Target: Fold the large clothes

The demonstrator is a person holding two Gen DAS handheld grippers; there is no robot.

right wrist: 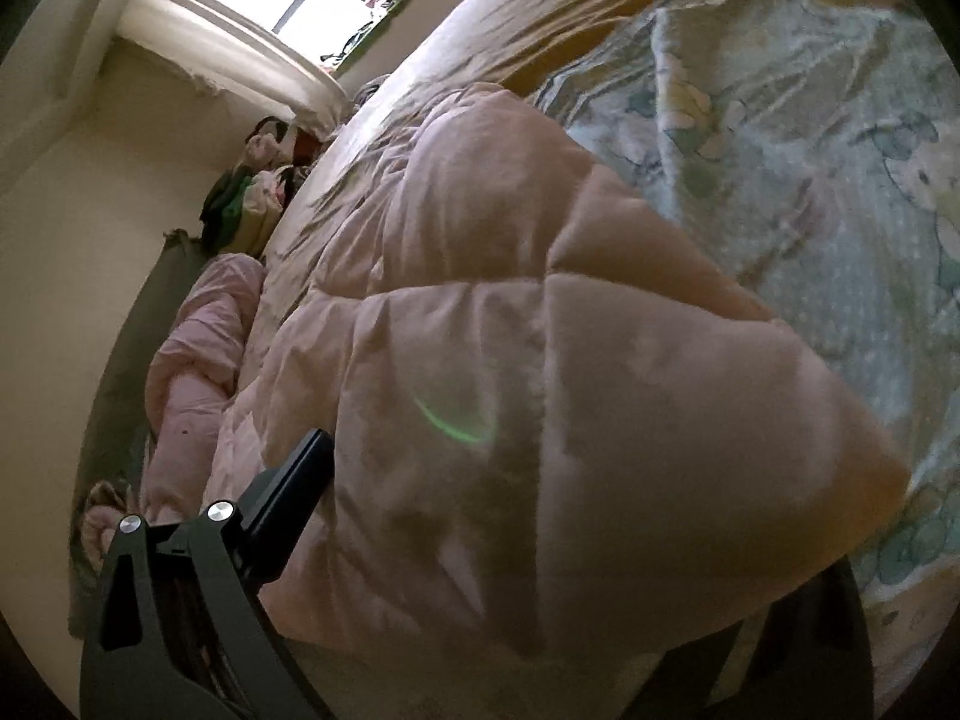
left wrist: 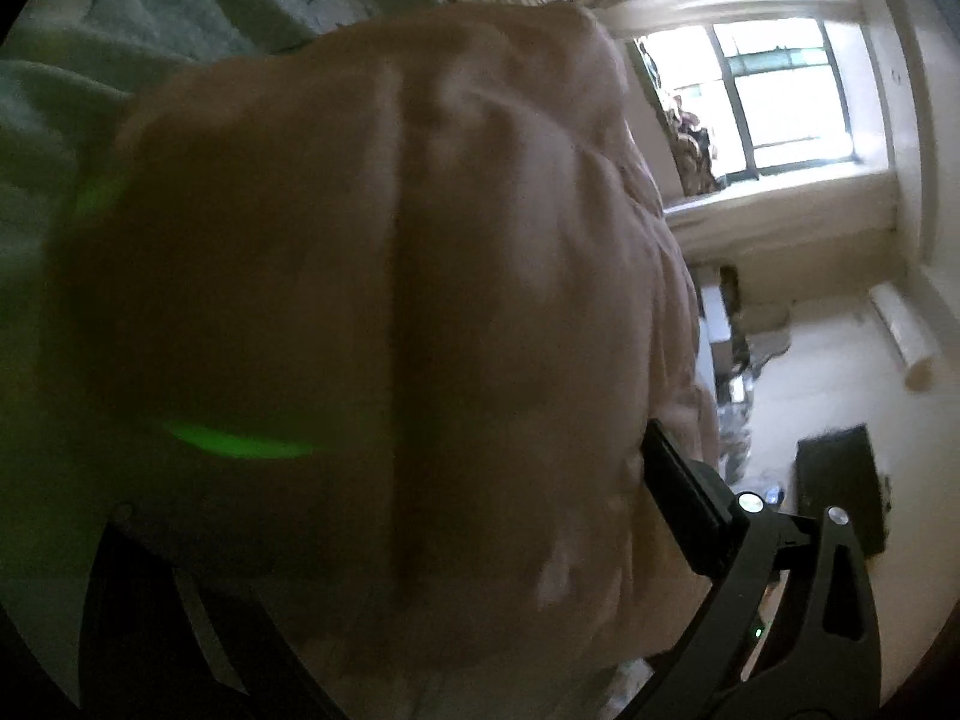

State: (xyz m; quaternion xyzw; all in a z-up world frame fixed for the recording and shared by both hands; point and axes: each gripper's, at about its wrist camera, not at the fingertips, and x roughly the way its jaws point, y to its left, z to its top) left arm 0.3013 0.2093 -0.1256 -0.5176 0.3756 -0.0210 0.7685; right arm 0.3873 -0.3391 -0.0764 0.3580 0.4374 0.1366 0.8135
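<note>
A puffy pink quilted garment (right wrist: 540, 312) lies on the bed, and its near corner bulges toward the camera. My right gripper (right wrist: 528, 552) is open and straddles that corner. Its left finger pad (right wrist: 288, 504) rests against the fabric, and the other finger is hidden under the garment. In the left wrist view the same pink garment (left wrist: 372, 276) fills most of the frame, very close and dim. My left gripper (left wrist: 420, 540) is open around it. Its right finger pad (left wrist: 684, 516) touches the fabric edge, and the left finger is covered.
A blue-green patterned sheet (right wrist: 792, 168) covers the bed beside a tan blanket (right wrist: 540, 18). A pink bundle (right wrist: 198, 360) lies at the bed's edge, and piled clothes (right wrist: 252, 192) sit by the wall. A bright window (left wrist: 780, 90) and pale floor with a dark mat (left wrist: 840, 480) lie beyond.
</note>
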